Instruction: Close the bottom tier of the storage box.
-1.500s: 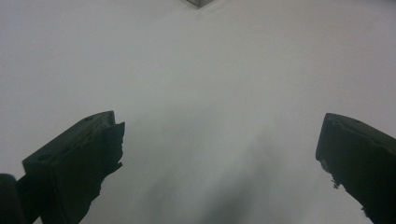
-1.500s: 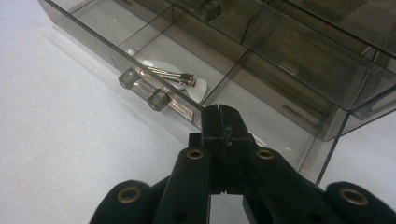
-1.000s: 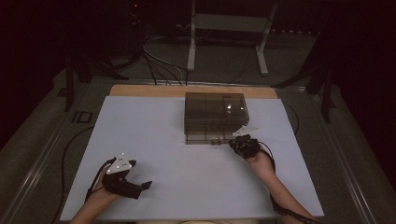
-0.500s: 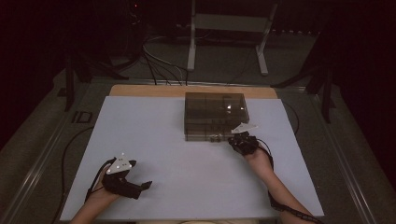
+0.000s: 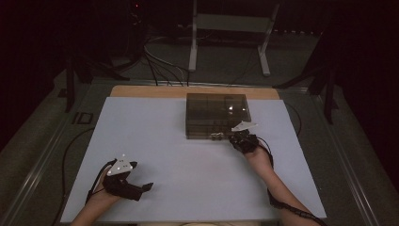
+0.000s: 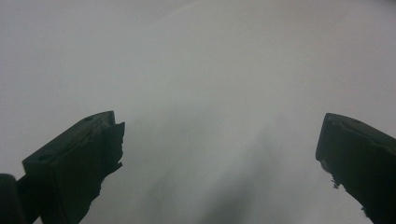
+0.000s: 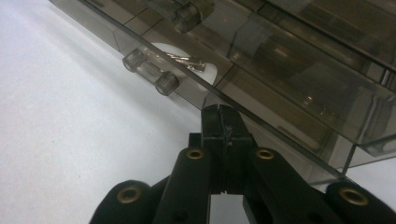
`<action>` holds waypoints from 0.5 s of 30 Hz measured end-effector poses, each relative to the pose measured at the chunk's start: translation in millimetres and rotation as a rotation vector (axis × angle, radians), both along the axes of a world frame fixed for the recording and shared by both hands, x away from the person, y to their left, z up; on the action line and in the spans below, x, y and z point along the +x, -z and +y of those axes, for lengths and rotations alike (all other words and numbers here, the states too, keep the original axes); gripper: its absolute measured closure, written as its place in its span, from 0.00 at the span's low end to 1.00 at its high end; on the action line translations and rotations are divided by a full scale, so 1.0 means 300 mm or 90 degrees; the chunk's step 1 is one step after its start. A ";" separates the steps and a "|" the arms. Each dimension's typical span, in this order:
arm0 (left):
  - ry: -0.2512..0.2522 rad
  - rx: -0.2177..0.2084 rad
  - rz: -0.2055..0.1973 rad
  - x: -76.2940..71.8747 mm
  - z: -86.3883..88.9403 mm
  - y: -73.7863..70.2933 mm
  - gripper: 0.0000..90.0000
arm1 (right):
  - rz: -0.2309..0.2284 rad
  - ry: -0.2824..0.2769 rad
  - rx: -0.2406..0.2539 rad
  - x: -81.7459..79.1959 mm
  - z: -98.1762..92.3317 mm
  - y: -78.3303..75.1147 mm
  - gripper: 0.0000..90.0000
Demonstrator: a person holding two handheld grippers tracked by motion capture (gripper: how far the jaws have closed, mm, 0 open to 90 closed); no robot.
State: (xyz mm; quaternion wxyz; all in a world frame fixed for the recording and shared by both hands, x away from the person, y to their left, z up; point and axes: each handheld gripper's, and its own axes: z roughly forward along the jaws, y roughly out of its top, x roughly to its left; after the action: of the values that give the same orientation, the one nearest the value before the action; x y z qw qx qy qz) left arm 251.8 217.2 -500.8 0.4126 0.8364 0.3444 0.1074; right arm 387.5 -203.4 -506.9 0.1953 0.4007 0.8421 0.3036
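**Right tongs clenched at the box front, left tongs idle**

A smoky see-through plastic box [image 5: 216,114] sits on the white sheet [image 5: 155,127] covering the desk, toward the far edge and a little right of centre. Its front wall carries a small clear handle [image 7: 151,71], two round stubs joined by a bar.

Right tongs [image 5: 231,138]: at the box's near right corner, tips against the lower front edge. In the right gripper view the jaws are pressed flat together, nothing visible between them, their joined tip [image 7: 223,122] meeting the box just beside the handle and apart from it. Whether the tip pinches a lip of the box cannot be told. A grey three-cornered plate rides on top.

Left tongs [image 5: 149,186]: low on the sheet near the desk's near left corner, well apart from the box. The left gripper view shows the jaws spread wide over bare white sheet, holding nothing.
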 end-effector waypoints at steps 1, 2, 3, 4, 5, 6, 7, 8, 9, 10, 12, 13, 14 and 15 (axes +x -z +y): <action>-0.001 -0.002 0.001 0.000 0.000 0.000 0.00 | -0.001 0.001 0.000 0.002 0.001 0.001 1.00; 0.000 -0.002 0.001 0.000 0.000 0.000 0.00 | -0.001 0.001 -0.001 0.004 0.002 0.001 1.00; 0.000 -0.001 0.000 0.000 0.000 0.000 0.00 | 0.000 0.001 -0.001 0.006 0.004 0.002 1.00; 0.001 -0.001 0.000 0.000 0.000 0.000 0.00 | 0.000 0.002 -0.002 0.008 0.005 0.002 1.00; 0.000 -0.002 0.001 0.000 0.000 0.000 0.00 | 0.000 0.001 -0.002 0.010 0.006 0.003 1.00; 0.000 -0.001 -0.001 0.000 -0.001 0.000 0.00 | -0.001 0.001 -0.002 0.012 0.007 0.004 1.00; 0.001 -0.001 0.001 0.000 0.000 0.000 0.00 | -0.001 0.002 -0.002 0.014 0.008 0.005 1.00; 0.000 -0.002 0.001 0.000 0.000 0.000 0.00 | -0.001 0.002 -0.002 0.016 0.010 0.006 1.00; 0.000 -0.001 0.000 -0.001 0.000 0.000 0.00 | 0.000 0.002 -0.003 0.018 0.011 0.006 1.00; 0.000 -0.002 0.001 -0.001 0.000 0.000 0.00 | -0.001 0.002 -0.004 0.020 0.013 0.007 1.00; 0.000 -0.001 0.000 0.000 0.000 0.000 0.00 | 0.001 0.001 -0.003 0.025 0.015 0.008 1.00; 0.000 -0.002 0.001 0.000 0.000 0.000 0.00 | 0.001 0.003 -0.004 0.027 0.017 0.008 1.00; 0.000 -0.003 0.001 0.000 0.000 0.000 0.00 | 0.000 0.002 -0.005 0.030 0.018 0.007 1.00; 0.000 -0.003 0.001 0.000 0.000 0.000 0.00 | -0.001 0.002 -0.005 0.032 0.019 0.007 1.00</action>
State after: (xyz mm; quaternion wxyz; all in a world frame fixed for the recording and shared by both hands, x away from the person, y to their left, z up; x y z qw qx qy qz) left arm 251.7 217.3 -500.8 0.4140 0.8355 0.3452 0.1062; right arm 397.1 -197.8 -509.0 0.1981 0.4009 0.8427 0.3000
